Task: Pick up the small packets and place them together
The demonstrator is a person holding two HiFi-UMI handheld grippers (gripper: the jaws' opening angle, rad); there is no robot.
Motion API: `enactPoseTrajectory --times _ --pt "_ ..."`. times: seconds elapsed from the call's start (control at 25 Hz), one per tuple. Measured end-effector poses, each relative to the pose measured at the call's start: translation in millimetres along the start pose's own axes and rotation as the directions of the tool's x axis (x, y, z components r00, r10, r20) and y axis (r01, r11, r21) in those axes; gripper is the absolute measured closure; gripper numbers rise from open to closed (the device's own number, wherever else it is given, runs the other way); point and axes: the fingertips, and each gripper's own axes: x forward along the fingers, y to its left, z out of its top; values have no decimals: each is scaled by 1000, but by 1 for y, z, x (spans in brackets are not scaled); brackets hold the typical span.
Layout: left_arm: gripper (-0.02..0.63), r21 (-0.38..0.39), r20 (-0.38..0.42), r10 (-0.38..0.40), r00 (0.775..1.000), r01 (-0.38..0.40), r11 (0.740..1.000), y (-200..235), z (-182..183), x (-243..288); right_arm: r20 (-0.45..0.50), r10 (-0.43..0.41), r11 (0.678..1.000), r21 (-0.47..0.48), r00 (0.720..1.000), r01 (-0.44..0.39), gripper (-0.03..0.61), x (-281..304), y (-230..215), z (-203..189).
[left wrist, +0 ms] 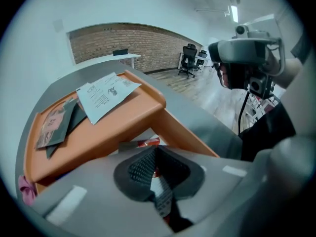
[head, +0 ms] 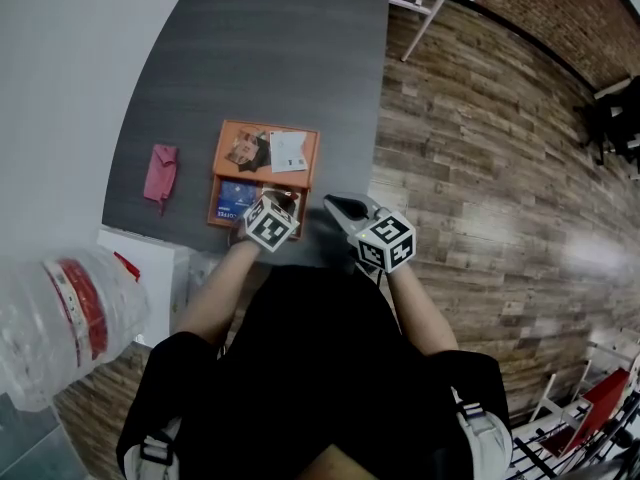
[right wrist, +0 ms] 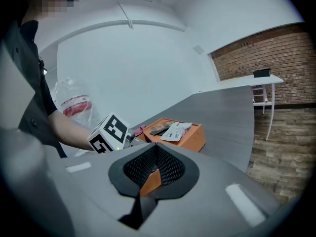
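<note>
Dark grey worktop (head: 260,58) on plank flooring (head: 470,148), brick wall (head: 560,8) at upper right. Centre-left: orange tray (head: 227,133) with packets (head: 287,151) lying in its upper part; left hand-held gripper (left wrist: 156,151) pinched tight on a small packet (left wrist: 144,143) at the tray's lower right corner. Right hand-held gripper (right wrist: 157,151) just right of it, jaws fully together, orange sliver between the pads.

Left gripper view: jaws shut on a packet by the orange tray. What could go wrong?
1. The left gripper pinches the small packet by a thin edge; it may slip on lifting.
2. That grip is at the wall of the orange tray; lifting could nudge the tray and shift the white packet at its rim.
3. The right gripper, shut on an orange item, sits close; they might collide.
</note>
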Motion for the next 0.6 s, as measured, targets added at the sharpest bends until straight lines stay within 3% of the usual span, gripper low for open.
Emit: enactPoseTrajectory --times 0.16,0.6 --pt "611 43 16 15 1000 -16 999 -4 3 -14 6 -1 1000 -3 1000 1 575 -2 0 2" --pt "611 -24 141 -32 990 36 999 -16 21 -74 -2 62 997 -36 998 -62 575 13 19 8"
